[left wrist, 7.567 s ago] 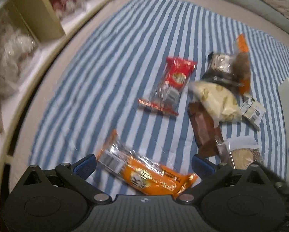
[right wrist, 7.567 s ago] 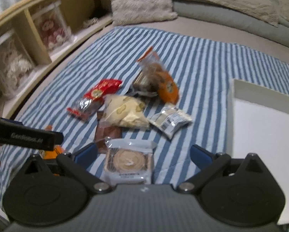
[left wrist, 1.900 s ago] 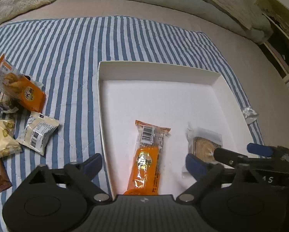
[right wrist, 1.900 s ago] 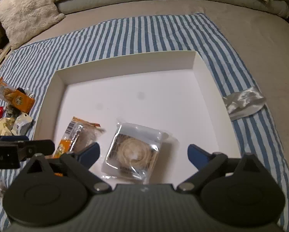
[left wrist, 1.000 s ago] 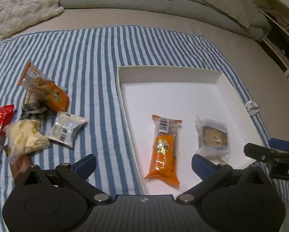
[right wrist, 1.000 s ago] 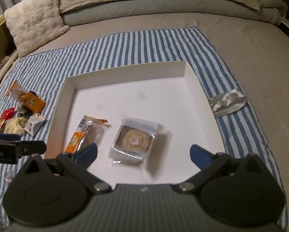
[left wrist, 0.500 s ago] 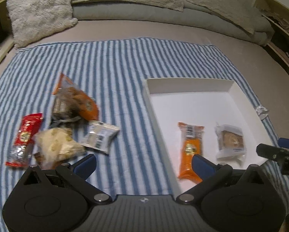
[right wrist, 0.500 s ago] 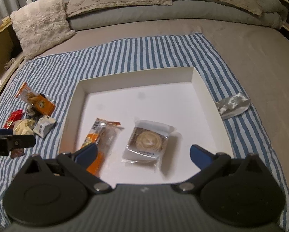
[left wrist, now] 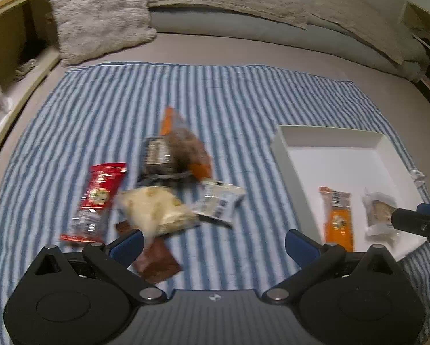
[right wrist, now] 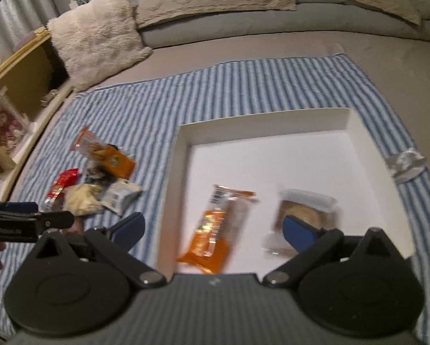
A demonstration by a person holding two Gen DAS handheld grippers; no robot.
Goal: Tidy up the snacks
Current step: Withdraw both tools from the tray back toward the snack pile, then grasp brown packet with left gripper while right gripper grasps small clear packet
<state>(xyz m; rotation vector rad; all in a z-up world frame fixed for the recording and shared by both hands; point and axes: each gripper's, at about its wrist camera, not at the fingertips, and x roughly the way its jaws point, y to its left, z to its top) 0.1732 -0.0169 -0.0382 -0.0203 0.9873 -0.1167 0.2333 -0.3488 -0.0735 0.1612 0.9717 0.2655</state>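
Two snacks already lie in the white tray (right wrist: 355, 132): an orange wrapped bar (right wrist: 215, 227) and a clear-packed round cake (right wrist: 304, 210). Six or so packets remain piled on the striped cloth (left wrist: 238, 92), among them a red packet (left wrist: 98, 198) whose long axis points away, slightly right. Left hand-held gripper (left wrist: 213, 243) and right hand-held gripper (right wrist: 213, 228) both stand apart, empty.

White tray (right wrist: 183, 132) on the striped cloth holds two items lying flat: an orange bar (right wrist: 212, 227) and, just beside it, a clear-wrapped round pastry (right wrist: 307, 210). On the cloth left of the tray, a loose cluster: red packet (left wrist: 99, 195), pale yellow bag (left wrist: 157, 210), white sachet (left wrist: 219, 201), brown wrapper (left wrist: 157, 261), orange bag (left wrist: 186, 146) over a dark packet (left wrist: 157, 155) (some overlapping, detail blurred).
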